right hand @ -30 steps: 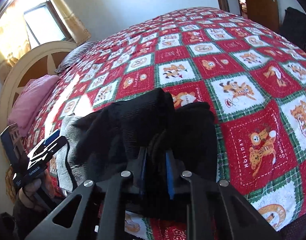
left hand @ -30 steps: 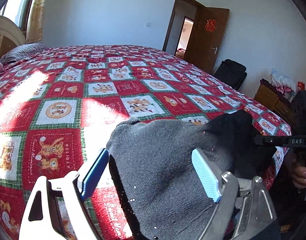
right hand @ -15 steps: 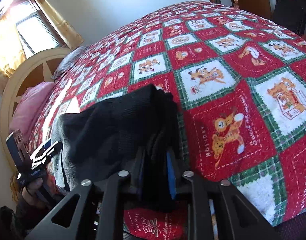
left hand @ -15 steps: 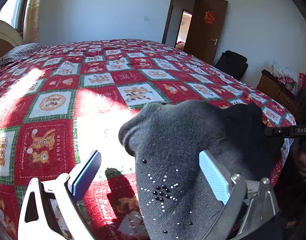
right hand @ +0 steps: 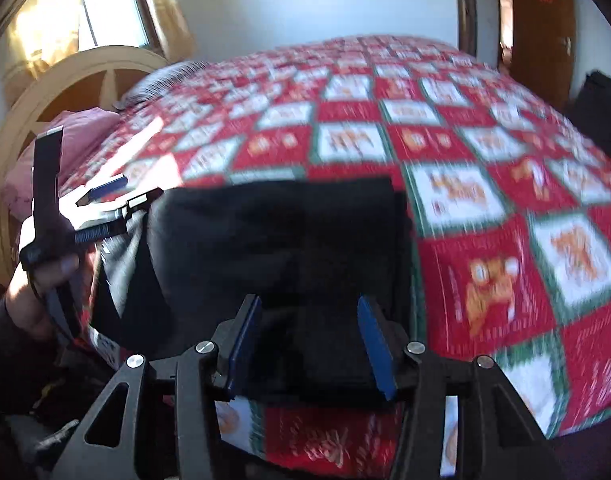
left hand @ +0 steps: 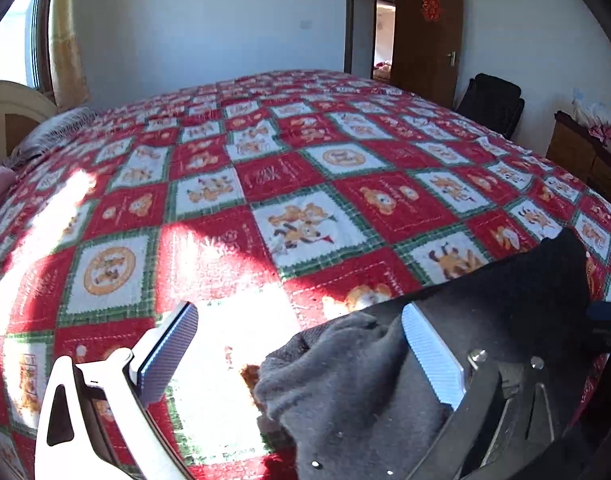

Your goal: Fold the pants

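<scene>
2 tools now stand released over the pants [right hand: 289, 256]. Half a second ago the right tool [right hand: 311, 350] was clenched on a fold of the dark fabric; now its blue pads [right hand: 375, 346] are spread apart with the cloth lying loose between them, gripping nothing. The left tool [left hand: 301, 354] was already parted and remains so, its pads wide, the grey inner side of the garment bunched between them without being pinched.

The pants have come down from a lifted, humped bundle to a flatter dark block lying on the near edge of the bed [left hand: 289, 184], on the red checked quilt. In the right wrist view the top edge reads nearly straight and the shape roughly rectangular, though that picture is blurred by motion. In the left wrist view, the grey part at the left end is crumpled and not squared off.

My judgement: 1 fold has just been laid and let go; the grey end probably needs smoothing before another fold.
</scene>
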Tool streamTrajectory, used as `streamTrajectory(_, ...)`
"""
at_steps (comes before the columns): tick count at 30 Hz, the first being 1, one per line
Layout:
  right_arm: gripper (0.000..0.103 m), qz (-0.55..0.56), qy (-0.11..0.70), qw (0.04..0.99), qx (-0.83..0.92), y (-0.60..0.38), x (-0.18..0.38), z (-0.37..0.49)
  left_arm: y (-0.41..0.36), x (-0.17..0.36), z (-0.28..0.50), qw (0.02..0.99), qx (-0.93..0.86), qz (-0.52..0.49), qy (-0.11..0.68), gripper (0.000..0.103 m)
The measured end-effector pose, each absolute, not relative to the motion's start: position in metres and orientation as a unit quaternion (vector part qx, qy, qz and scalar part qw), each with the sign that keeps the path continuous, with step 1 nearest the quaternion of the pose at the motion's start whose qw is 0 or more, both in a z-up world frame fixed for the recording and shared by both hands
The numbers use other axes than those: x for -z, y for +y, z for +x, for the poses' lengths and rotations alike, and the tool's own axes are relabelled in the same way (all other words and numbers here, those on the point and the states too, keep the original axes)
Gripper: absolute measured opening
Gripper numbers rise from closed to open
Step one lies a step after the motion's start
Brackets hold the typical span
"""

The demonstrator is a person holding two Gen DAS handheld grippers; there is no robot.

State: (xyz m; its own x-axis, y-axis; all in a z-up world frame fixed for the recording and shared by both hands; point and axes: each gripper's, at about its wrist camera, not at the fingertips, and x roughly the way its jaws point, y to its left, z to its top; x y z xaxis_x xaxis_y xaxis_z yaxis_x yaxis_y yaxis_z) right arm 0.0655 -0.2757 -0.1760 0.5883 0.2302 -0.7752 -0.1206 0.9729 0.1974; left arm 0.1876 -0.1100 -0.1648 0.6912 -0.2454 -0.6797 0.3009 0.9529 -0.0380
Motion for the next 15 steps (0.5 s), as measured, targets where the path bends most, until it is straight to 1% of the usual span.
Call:
streamTrajectory(4,0.052,0.06,0.451,0.884,-0.104,-0.282,0.174,0.058,-0.102,0.178,0.19,0.916,0.155,-0.004,0.371,0.103)
streamTrajectory(7,0.052,0.048,0.451,0.886,-0.1,-0.279,0.169,0.059,-0.097,0.171,0.183,0.918,0.157,-0.018,0.365,0.103)
streamTrajectory(11,0.052,0.049,0.399,0.91,-0.1,-0.272,0.15,0.057,-0.092,0.153,0.163,0.929,0.152,-0.013,0.337,0.103)
streamTrajectory(15,0.052,0.058,0.36,0.921,-0.136,-0.258,0.138,0.076,-0.102,0.151,0.151,0.931,0.156,0.007,0.331,0.103)
